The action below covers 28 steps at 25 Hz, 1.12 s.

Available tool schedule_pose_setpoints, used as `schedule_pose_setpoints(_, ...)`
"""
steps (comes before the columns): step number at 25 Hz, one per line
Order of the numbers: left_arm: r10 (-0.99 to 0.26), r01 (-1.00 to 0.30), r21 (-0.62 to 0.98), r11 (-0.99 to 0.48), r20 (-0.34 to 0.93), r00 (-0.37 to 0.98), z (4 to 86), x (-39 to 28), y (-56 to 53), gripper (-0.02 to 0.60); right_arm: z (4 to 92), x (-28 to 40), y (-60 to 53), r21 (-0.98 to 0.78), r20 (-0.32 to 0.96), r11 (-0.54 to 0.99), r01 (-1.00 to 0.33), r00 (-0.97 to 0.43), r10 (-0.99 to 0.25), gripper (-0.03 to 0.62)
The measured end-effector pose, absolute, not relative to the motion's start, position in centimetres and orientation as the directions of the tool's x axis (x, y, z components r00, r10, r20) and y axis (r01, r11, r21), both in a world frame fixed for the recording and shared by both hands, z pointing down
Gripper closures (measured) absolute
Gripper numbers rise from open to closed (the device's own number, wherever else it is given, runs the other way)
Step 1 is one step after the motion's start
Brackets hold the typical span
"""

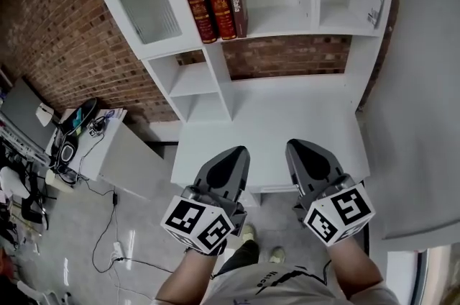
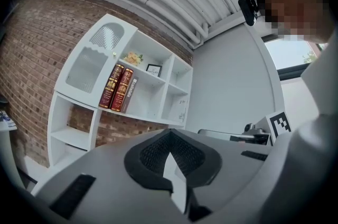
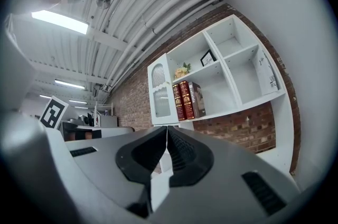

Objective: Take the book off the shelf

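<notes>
Books (image 1: 215, 0) stand untouched on shelf (image 1: 287, 26); task not begun. Left gripper (image 1: 240, 151) and right gripper (image 1: 295, 145) both clenched, empty, well apart from them.

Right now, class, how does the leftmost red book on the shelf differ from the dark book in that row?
The leftmost red book has a red spine with gold ornament; the dark book has a brown spine with white lettering. The red book ends the row on the left, the dark book on the right, beside bare shelf. Both stand spine-out on one shelf.
</notes>
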<state>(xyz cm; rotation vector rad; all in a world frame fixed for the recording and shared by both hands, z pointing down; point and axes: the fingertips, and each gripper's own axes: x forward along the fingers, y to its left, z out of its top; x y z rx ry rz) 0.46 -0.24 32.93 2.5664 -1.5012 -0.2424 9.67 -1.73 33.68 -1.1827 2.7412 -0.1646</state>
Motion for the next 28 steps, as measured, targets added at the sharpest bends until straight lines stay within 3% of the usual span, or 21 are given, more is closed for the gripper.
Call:
schedule_pose_setpoints(13, -0.844, -0.818, 0.210, -0.536, -0.103, 0.526, 32.7, -0.8, -5.1, 0.571, 33.1, 7.2, -6.3, -0.105, -0.078, 0.663, -0.741, -0.658, -0.749, 0.577)
schedule_pose_setpoints(28, -0.788, -0.772, 0.160, -0.615, -0.154, 0.596, 31.0, -8.0, -18.6, 0.571, 31.2, -0.9, -20.1, -0.046, -0.088, 0.587, -0.808, -0.582, -0.808, 0.576)
